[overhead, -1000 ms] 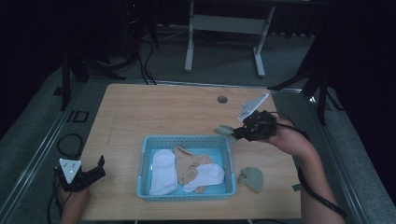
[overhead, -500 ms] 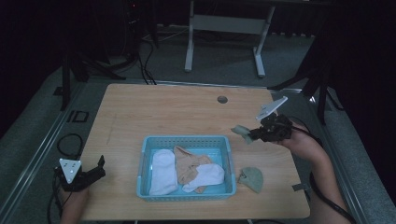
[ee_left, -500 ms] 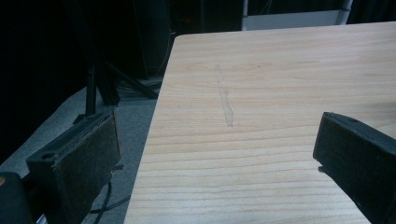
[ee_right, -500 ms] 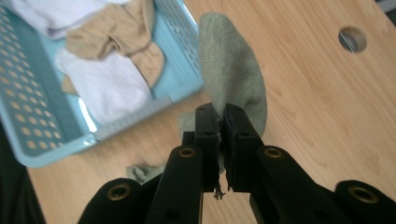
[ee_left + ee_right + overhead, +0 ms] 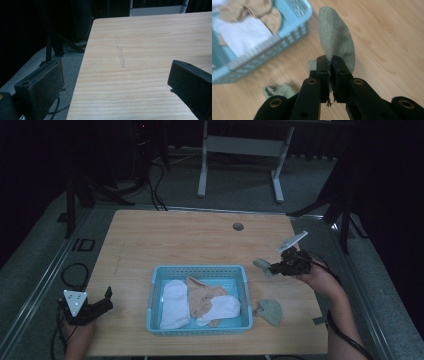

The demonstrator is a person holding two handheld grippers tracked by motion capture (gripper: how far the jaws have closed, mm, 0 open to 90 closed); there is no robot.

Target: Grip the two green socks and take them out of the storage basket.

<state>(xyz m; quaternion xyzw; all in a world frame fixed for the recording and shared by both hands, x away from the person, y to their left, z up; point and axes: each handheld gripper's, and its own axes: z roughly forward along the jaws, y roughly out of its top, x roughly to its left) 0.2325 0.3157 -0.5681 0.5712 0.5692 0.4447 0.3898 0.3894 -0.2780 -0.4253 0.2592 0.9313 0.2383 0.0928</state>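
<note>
My right gripper [image 5: 272, 267] is shut on a grey-green sock [image 5: 262, 266], held above the table just right of the blue basket [image 5: 199, 270]. In the right gripper view the sock [image 5: 336, 40] hangs out past the closed jaws of my right gripper [image 5: 330, 61], over bare wood beside the basket [image 5: 294, 30]. A second grey-green sock [image 5: 270, 311] lies on the table right of the basket's front corner, and shows as a sock [image 5: 279, 90] below the jaws. White and tan socks [image 5: 200, 302] lie in the basket. My left gripper [image 5: 106, 296] rests open at the table's front left; between the jaws of my left gripper [image 5: 117, 77] is bare wood.
The wooden table [image 5: 175, 240] has a round cable hole [image 5: 238, 226] at the back. The table's left edge [image 5: 82, 67] drops to grey floor with stand legs and cables. A white frame stands behind the table.
My right gripper has carried the grey-green sock rightward and down, away from the basket's back right corner. The left gripper has stayed still.
</note>
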